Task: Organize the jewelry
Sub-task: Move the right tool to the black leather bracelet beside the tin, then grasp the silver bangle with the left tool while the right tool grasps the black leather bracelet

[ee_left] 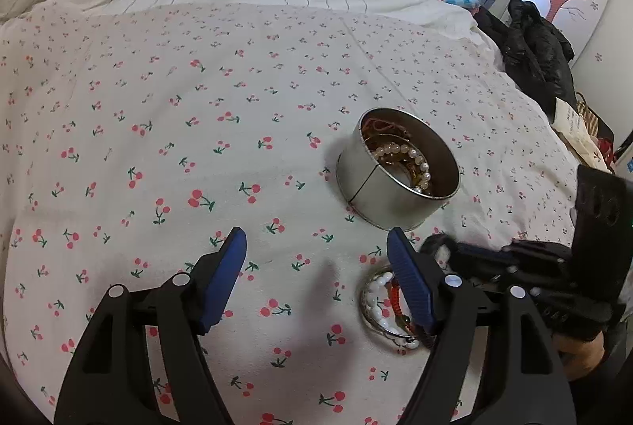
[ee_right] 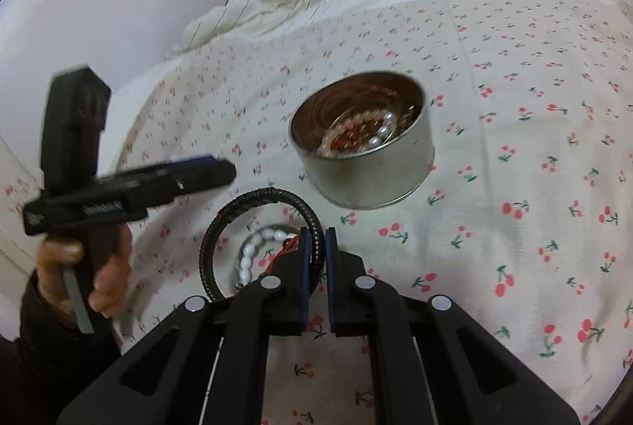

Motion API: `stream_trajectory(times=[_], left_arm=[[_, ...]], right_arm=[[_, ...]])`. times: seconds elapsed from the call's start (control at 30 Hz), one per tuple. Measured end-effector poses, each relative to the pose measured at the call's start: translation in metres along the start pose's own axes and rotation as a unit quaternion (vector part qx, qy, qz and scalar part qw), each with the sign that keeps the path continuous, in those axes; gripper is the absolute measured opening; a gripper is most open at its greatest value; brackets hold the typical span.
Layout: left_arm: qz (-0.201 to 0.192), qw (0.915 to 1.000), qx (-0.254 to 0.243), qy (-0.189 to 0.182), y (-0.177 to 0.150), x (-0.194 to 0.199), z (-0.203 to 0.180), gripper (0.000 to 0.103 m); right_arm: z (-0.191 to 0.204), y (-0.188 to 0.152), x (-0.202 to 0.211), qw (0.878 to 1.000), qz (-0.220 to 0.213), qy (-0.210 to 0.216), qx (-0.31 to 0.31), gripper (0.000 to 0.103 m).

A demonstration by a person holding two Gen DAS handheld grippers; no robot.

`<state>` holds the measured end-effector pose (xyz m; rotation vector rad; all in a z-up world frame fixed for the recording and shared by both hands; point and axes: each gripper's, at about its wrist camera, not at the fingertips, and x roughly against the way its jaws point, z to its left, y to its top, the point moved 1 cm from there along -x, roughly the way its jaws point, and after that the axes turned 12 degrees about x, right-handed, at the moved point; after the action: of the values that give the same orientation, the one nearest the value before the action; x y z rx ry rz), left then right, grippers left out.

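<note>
A: Clamping on the black braided bracelet (ee_right: 253, 199), the right hand-held gripper (ee_right: 315, 239) has its pads pressed together on the near-right arc of the loop. The rest of the loop stands out ahead and to the left of the fingers, over the cherry-print bedsheet (ee_right: 494, 148).

B: How will it handle?

A: Judged light and fairly stiff; the braided cord appears to keep its ring shape, so a pinch across the cord thickness should carry it. The braid gives texture, so slip looks unlikely.

B: What lies close by?

A: A white bead bracelet (ee_right: 253, 247) with a red cord (ee_right: 287, 247) rests on the sheet just left of the right fingers, inside the black loop's outline. Beads are hard and smooth; take hold across the strand, not on a single bead.

B: And the destination?

A: The round metal tin (ee_right: 379, 172) sits ahead of the right gripper, already containing pearl-like strands.

B: The left hand-held gripper (ee_left: 316, 251)?

A: Spread wide, holding nothing, hovering over the sheet; its right pad overlaps the white beads in its own view, contact unconfirmed.
</note>
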<state>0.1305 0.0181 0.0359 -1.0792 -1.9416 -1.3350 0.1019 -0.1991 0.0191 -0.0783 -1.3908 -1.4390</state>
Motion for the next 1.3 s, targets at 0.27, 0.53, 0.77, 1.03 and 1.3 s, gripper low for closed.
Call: stream_trajectory(times=[0.27,0.53,0.77,1.03,1.3], left_arm=[[0.031,0.999,-0.033,0.002,-0.009,-0.013,-0.01,0.07],[0.084,0.9955,-0.035,-0.023,-0.019,-0.034,-0.015,0.07],[0.119,0.9888,-0.013,-0.089,-0.024,-0.042,-0.017,0.005],[0.102,0.9826,0.023,-0.153,-0.016,-0.025,-0.009,0.0],[0.135,0.9871,0.007,-0.086,-0.023,-0.048,-0.012,0.02]], right_arm=[[-0.026,0.0,0.017,0.991,0.022,-0.13,0.013,0.008],[-0.043,-0.009,0.0,0.986,0.062,-0.153,-0.001,0.012],[-0.045,-0.01,-0.005,0.988,0.061,-0.145,-0.011,0.015],[-0.044,-0.01,-0.006,0.988,0.06,-0.14,-0.013,0.02],[-0.04,-0.01,-0.008,0.989,0.061,-0.137,-0.004,0.029]])
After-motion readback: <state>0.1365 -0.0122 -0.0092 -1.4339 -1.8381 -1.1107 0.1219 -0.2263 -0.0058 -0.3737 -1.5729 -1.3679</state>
